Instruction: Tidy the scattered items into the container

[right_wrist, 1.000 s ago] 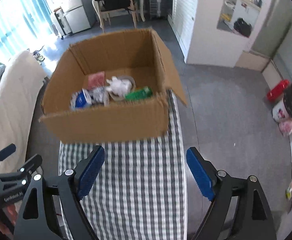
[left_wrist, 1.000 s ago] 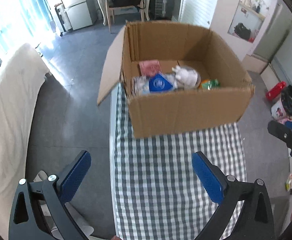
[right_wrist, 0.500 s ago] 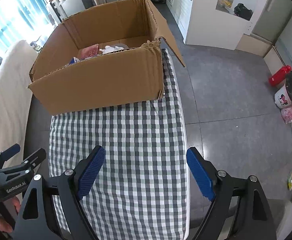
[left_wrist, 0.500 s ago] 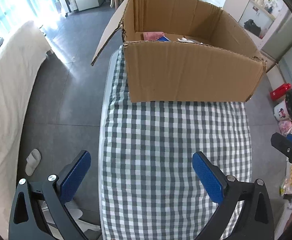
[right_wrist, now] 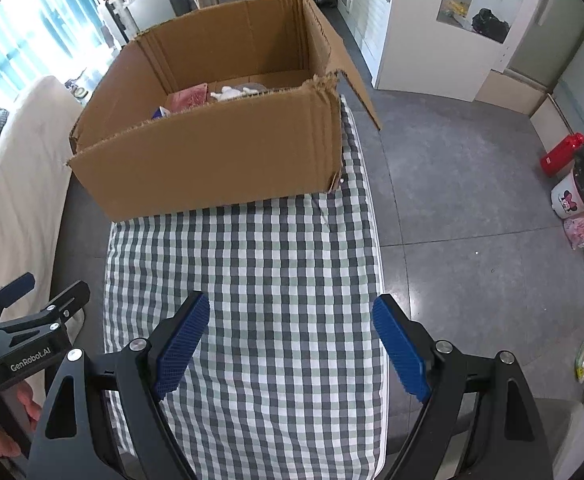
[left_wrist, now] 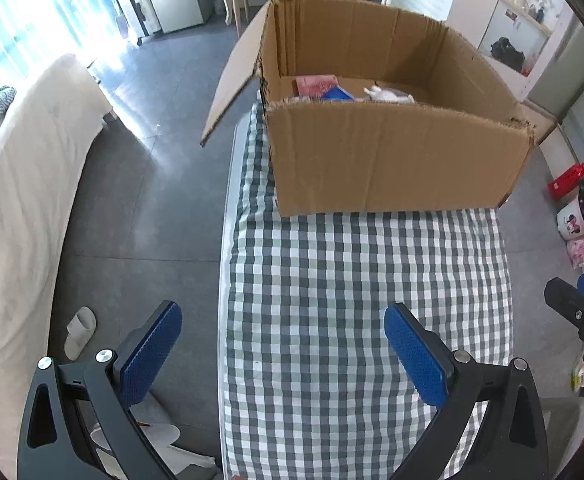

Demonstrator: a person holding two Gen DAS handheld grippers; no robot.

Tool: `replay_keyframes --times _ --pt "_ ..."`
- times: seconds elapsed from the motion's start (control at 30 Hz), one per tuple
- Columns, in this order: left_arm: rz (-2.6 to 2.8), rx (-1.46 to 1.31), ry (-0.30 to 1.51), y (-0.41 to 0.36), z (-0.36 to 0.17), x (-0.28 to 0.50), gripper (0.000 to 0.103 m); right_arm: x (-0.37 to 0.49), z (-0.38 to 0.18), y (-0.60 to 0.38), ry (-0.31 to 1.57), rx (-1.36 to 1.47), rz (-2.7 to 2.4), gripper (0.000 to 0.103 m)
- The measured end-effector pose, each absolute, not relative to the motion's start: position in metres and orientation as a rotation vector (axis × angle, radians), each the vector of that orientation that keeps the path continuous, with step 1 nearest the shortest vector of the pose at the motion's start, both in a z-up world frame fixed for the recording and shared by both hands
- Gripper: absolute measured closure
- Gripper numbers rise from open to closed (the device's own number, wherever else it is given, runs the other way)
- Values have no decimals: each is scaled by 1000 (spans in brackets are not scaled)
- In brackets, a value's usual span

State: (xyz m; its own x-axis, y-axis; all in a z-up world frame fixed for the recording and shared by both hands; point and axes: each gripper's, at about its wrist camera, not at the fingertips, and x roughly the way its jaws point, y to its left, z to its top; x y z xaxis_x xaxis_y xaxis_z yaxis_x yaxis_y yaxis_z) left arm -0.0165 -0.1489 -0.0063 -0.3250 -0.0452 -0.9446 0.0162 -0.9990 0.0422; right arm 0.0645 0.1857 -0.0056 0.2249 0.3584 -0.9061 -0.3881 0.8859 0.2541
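Note:
An open cardboard box (left_wrist: 391, 160) stands at the far end of a table with a grey checked cloth (left_wrist: 351, 300); it also shows in the right wrist view (right_wrist: 212, 164). Inside it I see a pink packet (left_wrist: 315, 85), a blue item (left_wrist: 337, 95) and a white item (left_wrist: 387, 95); the pink packet (right_wrist: 188, 100) and white item (right_wrist: 232, 92) show in the right view too. My left gripper (left_wrist: 282, 352) is open and empty over the near left of the cloth. My right gripper (right_wrist: 292, 344) is open and empty over the near right. No loose items show on the cloth.
A cream sofa (left_wrist: 20, 184) stands left of the table. Grey floor lies on both sides. A red flask (right_wrist: 561, 154), a white bin with a black bag (right_wrist: 579, 192) and a pink bag (right_wrist: 579, 230) sit on the floor at the right. A slipper (left_wrist: 80, 332) lies at the left.
Both grippers have pulled back from above the box toward the near end of the table and stayed open. The box contents are now mostly hidden behind its near wall.

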Motion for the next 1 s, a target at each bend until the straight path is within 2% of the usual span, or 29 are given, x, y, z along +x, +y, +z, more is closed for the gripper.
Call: replay_keyframes --times 0.87,1.0 --pt "-2532 1790 -16 -147 -4 -12 0 63 -4 187 1230 -63 531 19" --pt "-2546 1786 -97 -142 -5 -12 0 64 -8 187 1239 -70 526 19"
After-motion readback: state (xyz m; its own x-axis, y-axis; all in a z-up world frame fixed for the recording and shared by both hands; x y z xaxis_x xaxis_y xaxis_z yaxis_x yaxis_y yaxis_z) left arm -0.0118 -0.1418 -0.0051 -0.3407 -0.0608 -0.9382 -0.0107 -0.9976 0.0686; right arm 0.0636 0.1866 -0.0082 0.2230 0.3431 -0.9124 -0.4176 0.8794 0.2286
